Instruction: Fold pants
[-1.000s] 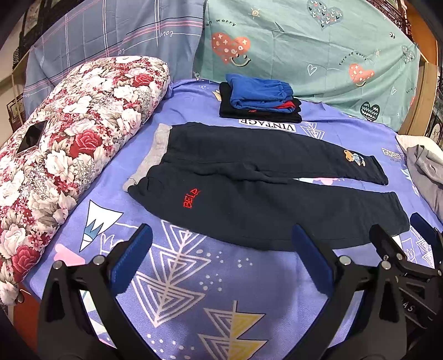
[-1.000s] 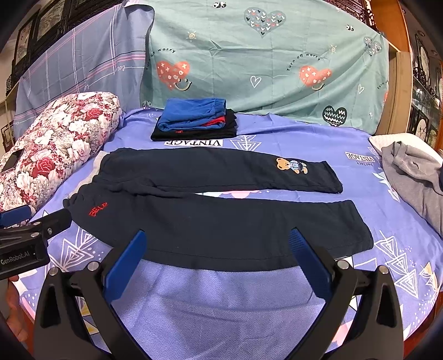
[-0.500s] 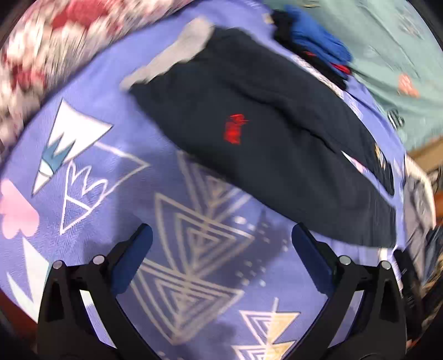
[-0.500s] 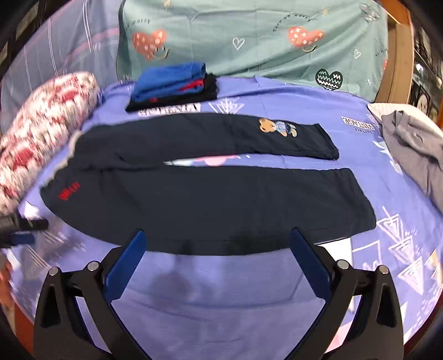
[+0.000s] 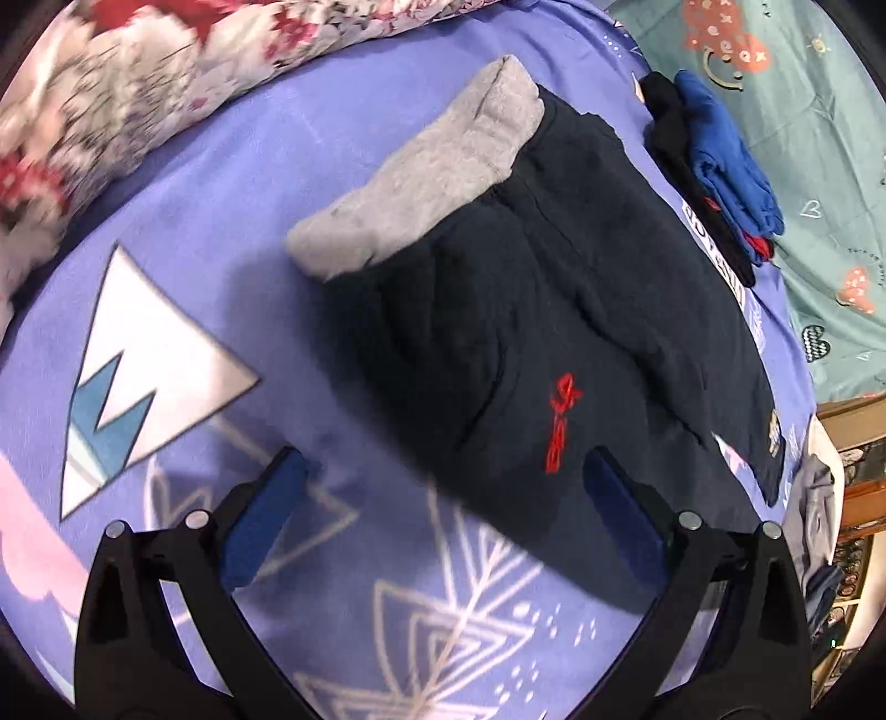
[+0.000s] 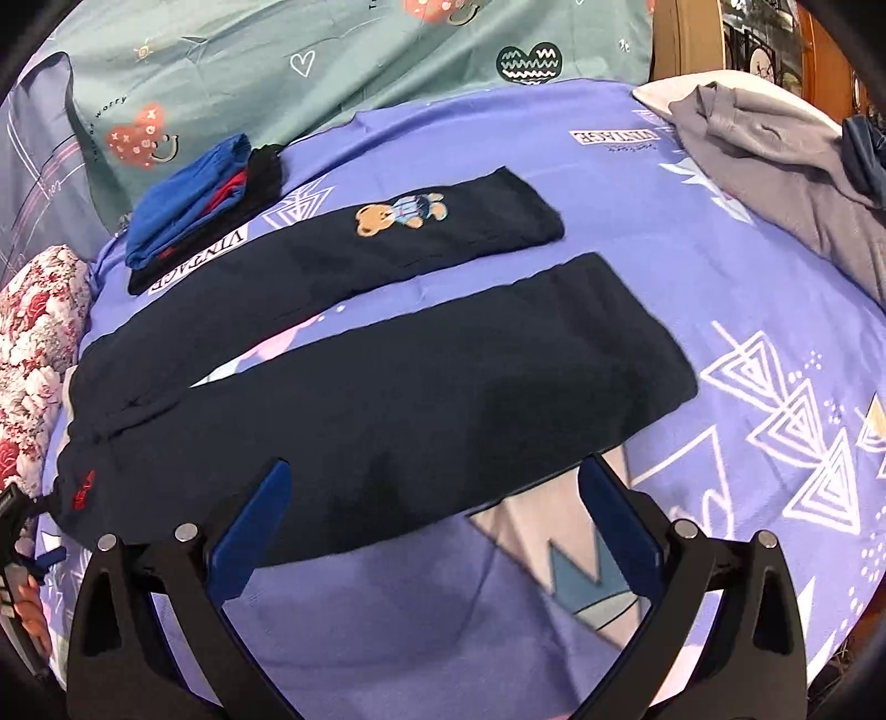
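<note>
Dark navy pants (image 6: 421, 387) lie flat on the purple bedspread, legs spread apart toward the right, a bear patch (image 6: 400, 213) on the far leg. Their grey waistband (image 5: 437, 171) and red lettering (image 5: 562, 429) fill the left wrist view. My left gripper (image 5: 443, 471) hovers open just above the near hip edge of the pants (image 5: 526, 343), nothing between its fingers. My right gripper (image 6: 434, 479) hangs open over the near edge of the near leg, empty too. The left gripper's tip (image 6: 11, 504) and a hand show at the far left of the right wrist view.
A folded stack of blue and black clothes (image 6: 205, 202) sits at the back of the bed. A floral pillow (image 6: 30, 354) lies along the left side. A grey garment (image 6: 775, 160) is piled at the right. A teal sheet (image 6: 332, 50) hangs behind.
Both grippers have dropped down and forward toward the pants. The left one swung in over the waistband and hip; the right one closed in on the near leg's edge. Jaws stayed open.
</note>
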Motion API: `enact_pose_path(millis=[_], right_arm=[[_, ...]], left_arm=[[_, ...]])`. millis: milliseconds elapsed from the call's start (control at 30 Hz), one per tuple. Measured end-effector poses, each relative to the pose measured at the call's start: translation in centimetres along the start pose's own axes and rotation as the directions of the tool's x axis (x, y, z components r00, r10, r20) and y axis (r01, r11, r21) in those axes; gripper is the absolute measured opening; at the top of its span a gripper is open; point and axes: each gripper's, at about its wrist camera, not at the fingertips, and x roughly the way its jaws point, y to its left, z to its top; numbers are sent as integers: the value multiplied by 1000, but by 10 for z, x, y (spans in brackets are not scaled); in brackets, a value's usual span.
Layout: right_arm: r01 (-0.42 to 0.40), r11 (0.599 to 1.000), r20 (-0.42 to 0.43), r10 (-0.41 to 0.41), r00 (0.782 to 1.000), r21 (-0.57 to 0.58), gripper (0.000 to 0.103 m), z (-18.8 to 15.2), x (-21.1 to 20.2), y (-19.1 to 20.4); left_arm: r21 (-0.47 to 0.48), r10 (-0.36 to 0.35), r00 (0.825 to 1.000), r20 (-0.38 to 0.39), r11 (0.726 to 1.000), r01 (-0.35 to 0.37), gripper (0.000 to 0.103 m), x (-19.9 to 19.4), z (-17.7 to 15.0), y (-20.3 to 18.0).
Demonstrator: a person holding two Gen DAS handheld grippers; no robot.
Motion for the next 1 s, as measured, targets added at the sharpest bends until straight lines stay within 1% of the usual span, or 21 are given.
enact_pose_path(millis=[100,133,167,200,233,300,333,367,433,467,500,567,633,700,733,767,800,833,867,933,1000], right_arm=[[18,1000,5,-18,1000,-10,102,6,0,-5],[26,1000,7,-26,1000,-15,102,7,-1,-8],[33,999,7,-33,999,-17,102,9,-2,-10],[53,999,7,-53,999,-13,102,11,-2,-17],[73,997,8,-73,997,-4,102,14,-3,-25],[119,993,13,-120,993,20,102,18,-3,-43],[155,987,7,-156,988,36,102,21,-1,-56],[186,981,-4,-186,983,54,102,24,2,-68],[208,974,-17,-208,978,92,102,27,7,-88],[203,972,-29,-201,979,122,99,29,11,-99],[184,973,-44,-179,983,141,93,30,16,-105],[152,973,-100,-136,986,175,67,35,31,-116],[114,966,-151,-80,985,231,63,39,46,-127],[102,961,-139,-67,988,257,60,43,49,-131],[87,961,-140,-52,989,263,56,45,52,-131],[88,960,-134,-54,989,265,49,48,55,-130],[111,960,-128,-80,989,256,44,49,56,-126],[106,964,-130,-76,989,243,32,51,58,-122],[76,968,-138,-44,990,239,20,52,59,-118],[34,970,-141,0,990,241,16,51,61,-109],[27,975,-116,-1,993,222,14,52,56,-99]], left_arm=[[26,18,1000,-13,1000,-17,98,11,14,-9],[47,57,998,-5,997,-57,92,13,17,-15],[63,83,997,5,995,-83,81,14,18,-19],[79,110,994,19,991,-111,75,14,19,-23],[96,130,991,33,987,-132,64,16,20,-28],[118,139,989,48,982,-144,44,17,23,-32],[125,134,990,49,982,-139,32,17,23,-34],[131,121,991,51,983,-126,27,16,23,-35],[154,123,990,69,979,-132,23,15,23,-40],[169,121,990,78,977,-133,21,14,22,-42],[174,116,990,84,976,-129,20,12,22,-43],[172,99,991,95,979,-114,18,8,21,-44],[162,81,992,93,982,-95,17,5,21,-43],[155,73,994,87,984,-86,17,3,18,-38],[148,71,994,79,985,-83,17,5,20,-37],[143,71,995,76,986,-82,16,6,18,-36],[138,72,995,72,987,-82,16,8,18,-36],[136,72,995,72,987,-81,16,10,18,-36],[136,73,995,74,987,-83,16,11,18,-38],[143,66,995,79,987,-76,14,10,18,-42],[151,51,995,87,987,-64,13,6,17,-45]])
